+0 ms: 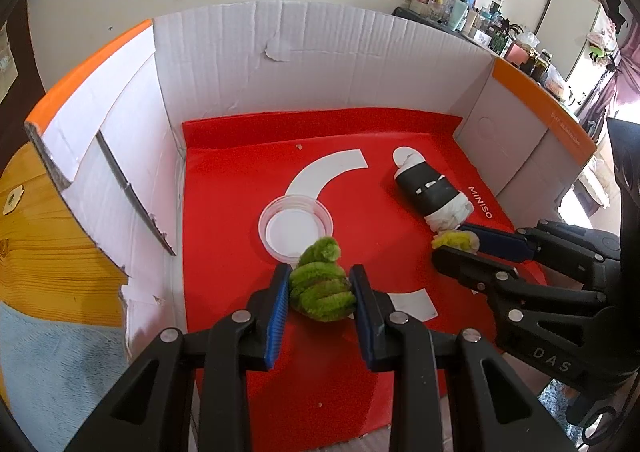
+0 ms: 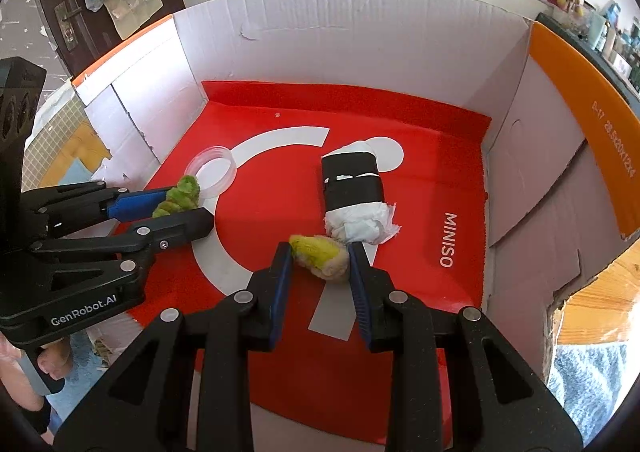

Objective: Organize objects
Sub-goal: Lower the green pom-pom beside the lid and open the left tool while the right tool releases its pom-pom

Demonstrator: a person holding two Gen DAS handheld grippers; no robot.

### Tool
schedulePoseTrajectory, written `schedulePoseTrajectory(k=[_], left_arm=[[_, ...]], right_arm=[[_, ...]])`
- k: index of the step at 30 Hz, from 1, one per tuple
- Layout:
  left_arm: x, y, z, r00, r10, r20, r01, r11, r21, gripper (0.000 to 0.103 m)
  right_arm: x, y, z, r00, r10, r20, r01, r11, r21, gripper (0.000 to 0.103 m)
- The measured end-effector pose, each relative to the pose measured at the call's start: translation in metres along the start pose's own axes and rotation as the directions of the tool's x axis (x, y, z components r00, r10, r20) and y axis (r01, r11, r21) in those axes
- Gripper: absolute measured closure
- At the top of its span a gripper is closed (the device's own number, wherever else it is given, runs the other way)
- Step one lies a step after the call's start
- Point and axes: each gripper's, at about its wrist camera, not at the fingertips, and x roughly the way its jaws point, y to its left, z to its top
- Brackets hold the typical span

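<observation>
Firmly clamped: left gripper (image 1: pixel 322 292) on the green fuzzy piece (image 1: pixel 322 286), right gripper (image 2: pixel 318 262) on the yellow fuzzy piece (image 2: pixel 320 254), both low over the red sheet (image 1: pixel 248 211) inside the cardboard box (image 1: pixel 320 51). Just behind the green piece, touching it or nearly so, a clear round lid (image 1: pixel 295 228); right against the yellow piece, a white bundle with black tape (image 2: pixel 354 191), lying flat.

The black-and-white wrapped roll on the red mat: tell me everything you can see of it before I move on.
The wrapped roll is a stubby cylinder of crumpled white paper or tissue, bound round its middle with wide black tape bands that leave thin white gaps. It lies on its side on the red mat, partly over a white printed circle. Its ragged near end sits right by the yellow fuzzy piece in the right gripper; contact is unclear. Neither gripper holds it.
</observation>
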Motion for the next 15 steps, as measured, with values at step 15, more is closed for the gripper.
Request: schedulePoseTrajectory(k=[15], left_arm=[[-0.0032, -0.0007, 0.0007, 1.0, -0.007, 0.005, 0.007, 1.0, 0.015, 0.059]], right_arm=[[-0.0029, 0.0024, -0.0037, 1.0, 0.028, 0.01, -0.028, 1.0, 0.003, 0.06]])
